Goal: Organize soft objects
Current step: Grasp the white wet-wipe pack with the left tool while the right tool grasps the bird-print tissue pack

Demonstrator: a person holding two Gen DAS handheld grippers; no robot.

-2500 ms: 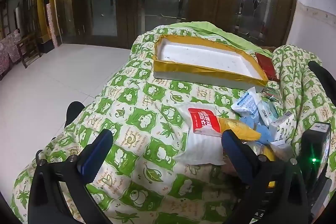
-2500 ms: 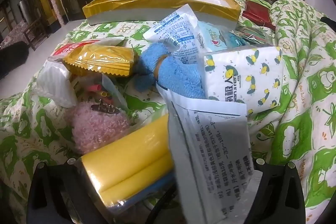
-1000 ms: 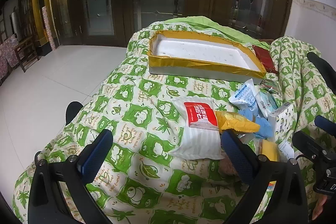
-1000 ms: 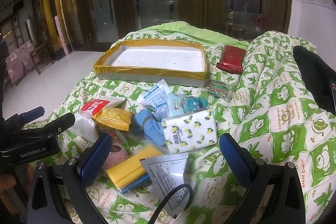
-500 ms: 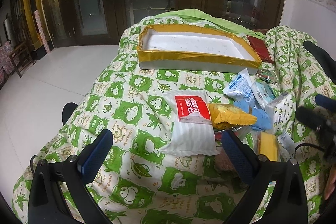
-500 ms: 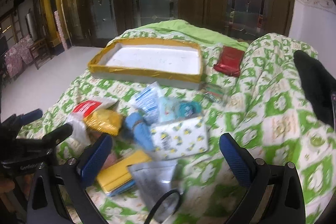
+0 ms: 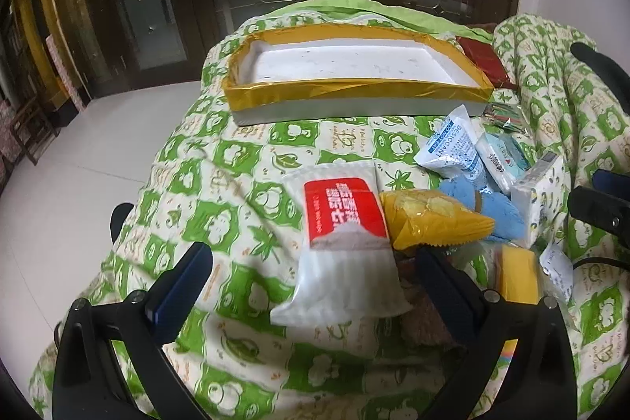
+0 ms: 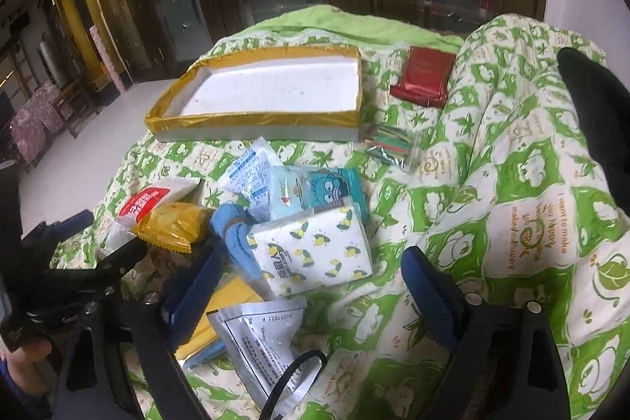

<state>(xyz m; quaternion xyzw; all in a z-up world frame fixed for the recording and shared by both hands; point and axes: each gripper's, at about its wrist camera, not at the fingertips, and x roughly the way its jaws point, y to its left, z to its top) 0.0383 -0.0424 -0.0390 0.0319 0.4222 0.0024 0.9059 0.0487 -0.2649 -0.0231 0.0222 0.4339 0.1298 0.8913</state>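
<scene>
White desiccant sachet [image 7: 453, 148], printed "DESICCANT", lies at one o'clock from the red-and-white pack [image 7: 346, 243] on the quilt [image 7: 236, 160], its long axis toward the gold-rimmed tray [image 7: 354, 93]. Left tongs [image 7: 315, 282] gape, gripping nothing; right tongs [image 8: 311, 286] are closing, pads still clear of the tissue pack [image 8: 315, 250] between them.

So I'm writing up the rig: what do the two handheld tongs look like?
Both the left tongs and the right tongs have black angular frames with silver screws and dark blue pads on the fingers. A black cable loops below the right one.
</scene>
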